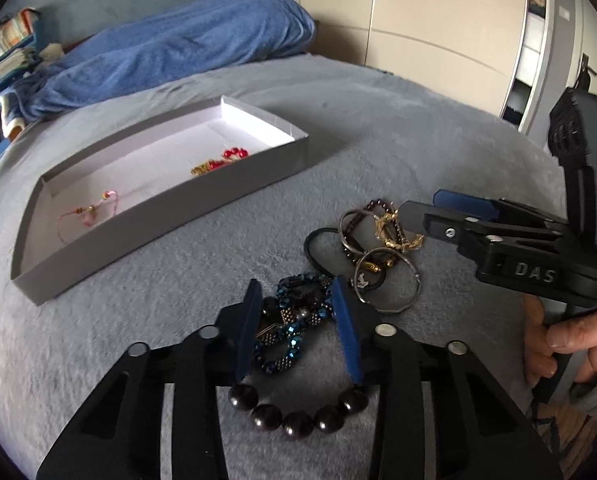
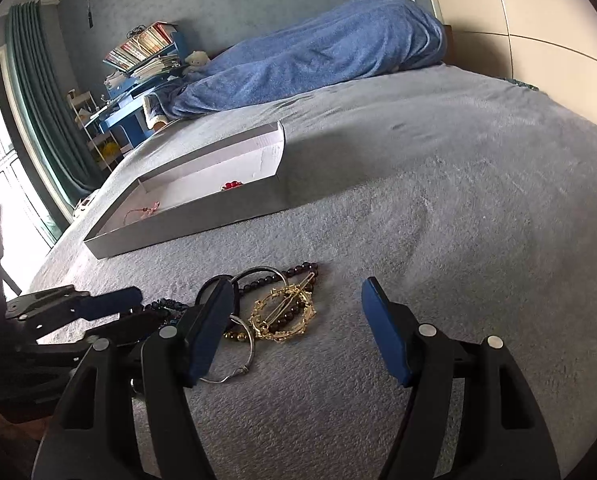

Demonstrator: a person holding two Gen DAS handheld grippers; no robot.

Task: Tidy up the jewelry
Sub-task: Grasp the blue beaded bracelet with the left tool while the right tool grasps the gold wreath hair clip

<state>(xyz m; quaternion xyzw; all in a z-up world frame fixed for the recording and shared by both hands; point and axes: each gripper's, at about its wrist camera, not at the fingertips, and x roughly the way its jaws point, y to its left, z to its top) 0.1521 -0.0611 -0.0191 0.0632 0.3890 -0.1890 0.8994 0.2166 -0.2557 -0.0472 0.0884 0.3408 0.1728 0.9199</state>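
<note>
Jewelry in a tangled pile (image 1: 362, 248) is lying on the grey plush bedspread (image 1: 378, 128), right of the shallow grey cardboard tray (image 1: 170, 216); the left gripper (image 1: 296, 308) is narrowly straddling a blue beaded bracelet (image 1: 298, 312), contact unclear, while the right gripper (image 2: 298, 320) is hovering wide, empty, over gold hoops (image 2: 282, 316).

The left wrist camera sits low and close over the jewelry pile (image 1: 362, 248) on the grey bedspread (image 1: 378, 128), looking down and forward toward the far blue pillow (image 1: 186, 44). The right wrist camera looks from the pile's right, tilted, also close. Both share the pile, the grey box (image 2: 202, 216) and, probably, the same bookshelf corner.
</note>
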